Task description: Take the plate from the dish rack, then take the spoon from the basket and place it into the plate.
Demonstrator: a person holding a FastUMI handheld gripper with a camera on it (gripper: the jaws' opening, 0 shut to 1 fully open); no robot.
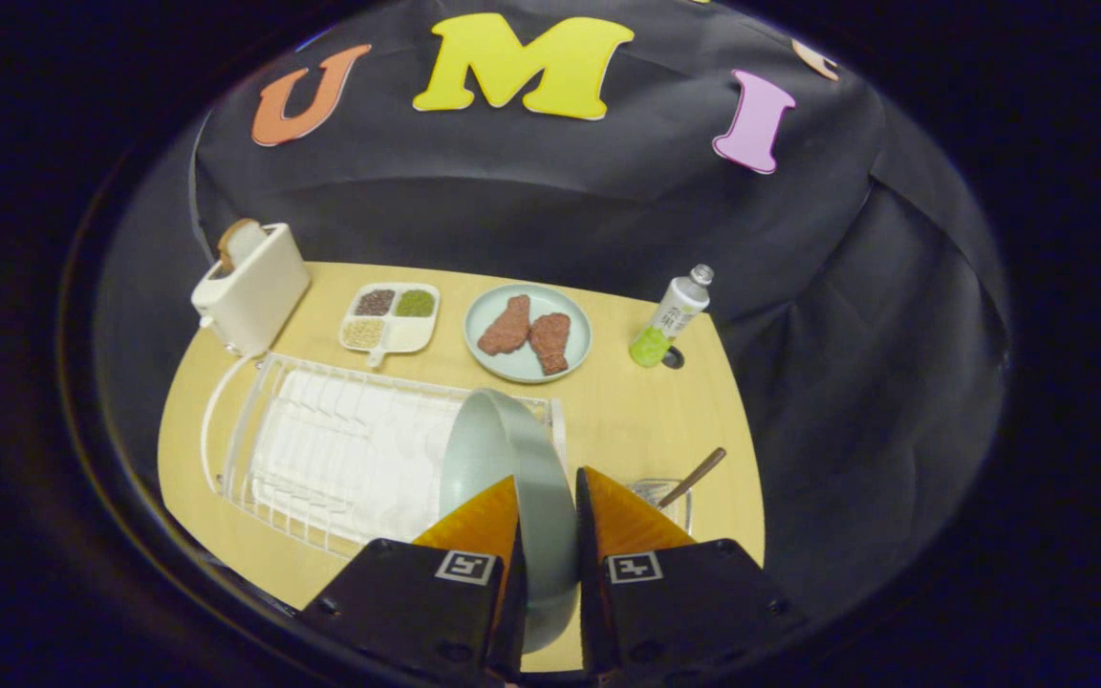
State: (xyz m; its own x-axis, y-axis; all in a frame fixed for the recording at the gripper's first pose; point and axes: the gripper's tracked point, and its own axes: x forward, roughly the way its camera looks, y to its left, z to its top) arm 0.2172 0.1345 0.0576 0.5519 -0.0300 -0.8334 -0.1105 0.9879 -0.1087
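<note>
The plate (512,459) is clamped on edge between the gripper (548,487) fingers, over the dish rack (321,449); a spoon (694,475) is held in the basket (670,497) just right.

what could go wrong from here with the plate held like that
The gripper is shut on the rim of the empty plate, which stands on edge over the dish rack. With only an edge pinch, the plate may pivot or slip. Swinging it out could catch the rack's wires. The basket with the spoon sits just beyond the fingers, so a careless set-down could knock it.
</note>
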